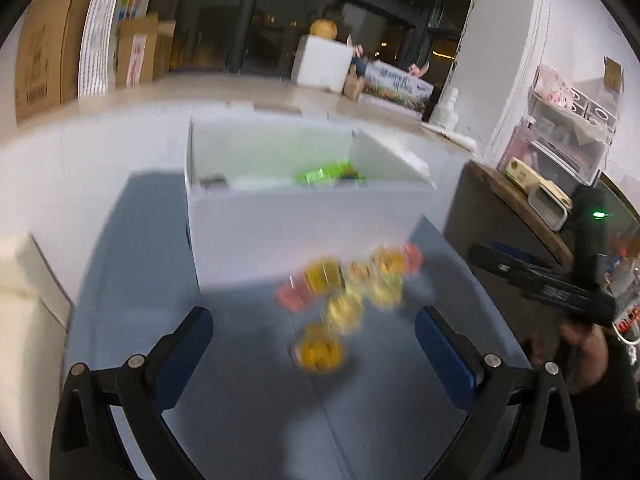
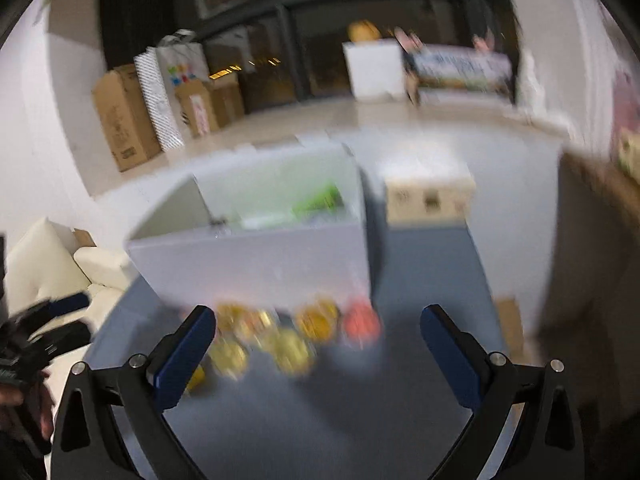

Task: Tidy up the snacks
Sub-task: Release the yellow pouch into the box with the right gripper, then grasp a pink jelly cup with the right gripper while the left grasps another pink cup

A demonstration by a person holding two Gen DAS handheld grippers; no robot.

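Note:
Several small yellow and red snack packets (image 1: 348,292) lie in a blurred cluster on the blue-grey table (image 1: 256,400), just in front of an open white box (image 1: 296,216). Green packets (image 1: 330,174) rest inside that box. My left gripper (image 1: 314,344) hangs wide open over the table, nothing between its blue pads, with the nearest yellow packet (image 1: 320,350) a little beyond the fingertips. My right gripper (image 2: 318,344) is also wide open and empty, short of the same snack packets (image 2: 288,340) and white box (image 2: 256,256). The right gripper's black body (image 1: 560,280) shows at the left wrist view's right edge.
A small beige carton (image 2: 430,198) stands to the right of the white box. A cream sofa (image 2: 44,272) lies left of the table and a wooden shelf with clutter (image 1: 532,196) to its right. Cardboard boxes (image 1: 44,52) stand against the back wall.

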